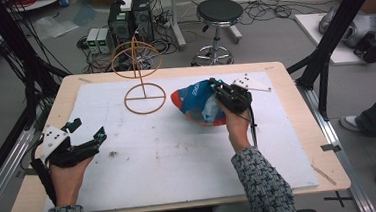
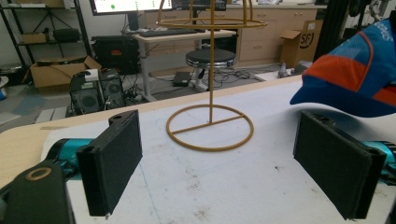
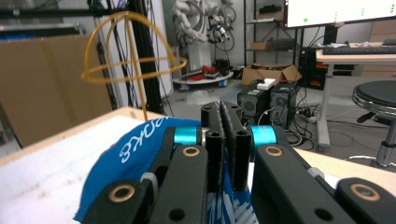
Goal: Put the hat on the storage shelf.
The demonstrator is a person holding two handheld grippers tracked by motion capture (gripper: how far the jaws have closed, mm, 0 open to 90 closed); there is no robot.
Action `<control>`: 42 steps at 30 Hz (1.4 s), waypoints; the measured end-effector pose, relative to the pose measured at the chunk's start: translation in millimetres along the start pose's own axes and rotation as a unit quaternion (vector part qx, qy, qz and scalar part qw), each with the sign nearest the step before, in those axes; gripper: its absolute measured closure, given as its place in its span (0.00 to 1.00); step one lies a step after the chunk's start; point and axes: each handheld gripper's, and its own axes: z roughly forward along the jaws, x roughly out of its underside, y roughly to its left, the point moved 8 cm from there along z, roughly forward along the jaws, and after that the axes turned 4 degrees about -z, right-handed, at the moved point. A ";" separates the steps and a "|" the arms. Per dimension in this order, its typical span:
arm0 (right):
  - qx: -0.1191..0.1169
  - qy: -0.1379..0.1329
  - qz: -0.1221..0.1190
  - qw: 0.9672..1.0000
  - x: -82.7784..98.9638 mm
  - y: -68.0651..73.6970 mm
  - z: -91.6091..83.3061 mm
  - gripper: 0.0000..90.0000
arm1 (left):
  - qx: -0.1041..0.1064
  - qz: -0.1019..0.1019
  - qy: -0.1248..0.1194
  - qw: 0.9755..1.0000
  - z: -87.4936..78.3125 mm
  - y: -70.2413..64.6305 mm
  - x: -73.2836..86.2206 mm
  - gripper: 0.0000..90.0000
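Nearest, the left gripper (image 1: 85, 140) rests with jaws wide apart, well short of the wire stand (image 1: 143, 81). Right gripper (image 1: 225, 96) is clamped on the blue-and-orange cap (image 1: 196, 103), lying just beside the stand's base. Judged: cap grasped, hanging not yet done.

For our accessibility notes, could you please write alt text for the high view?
A person's right hand-held gripper is shut on a blue and orange cap on a white-covered table, beside a golden wire stand. The left hand-held gripper rests open near the table's left edge.
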 end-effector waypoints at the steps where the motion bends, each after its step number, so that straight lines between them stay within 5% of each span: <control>1: 0.000 -0.003 0.003 1.000 -2.5 -1.2 0.3 0.98 | 0.000 0.000 0.000 1.000 -0.4 0.3 -0.2 0.17; 14: 0.019 -0.032 0.000 0.999 -36.6 -10.2 7.0 0.98 | -0.006 -0.004 -0.002 1.000 -1.5 3.4 -0.5 0.17; 20: 0.021 -0.061 0.003 0.998 -71.1 -12.5 16.0 0.98 | -0.003 -0.008 -0.008 1.000 -2.6 4.1 -2.1 0.17; 32: 0.027 -0.084 0.004 0.996 -120.6 -2.0 48.8 0.98 | -0.004 -0.011 -0.013 1.000 -4.5 5.7 -4.6 0.17; 42: 0.020 -0.100 0.011 0.995 -142.6 9.9 76.9 0.98 | -0.002 -0.015 -0.018 1.000 -6.3 6.2 -7.4 0.17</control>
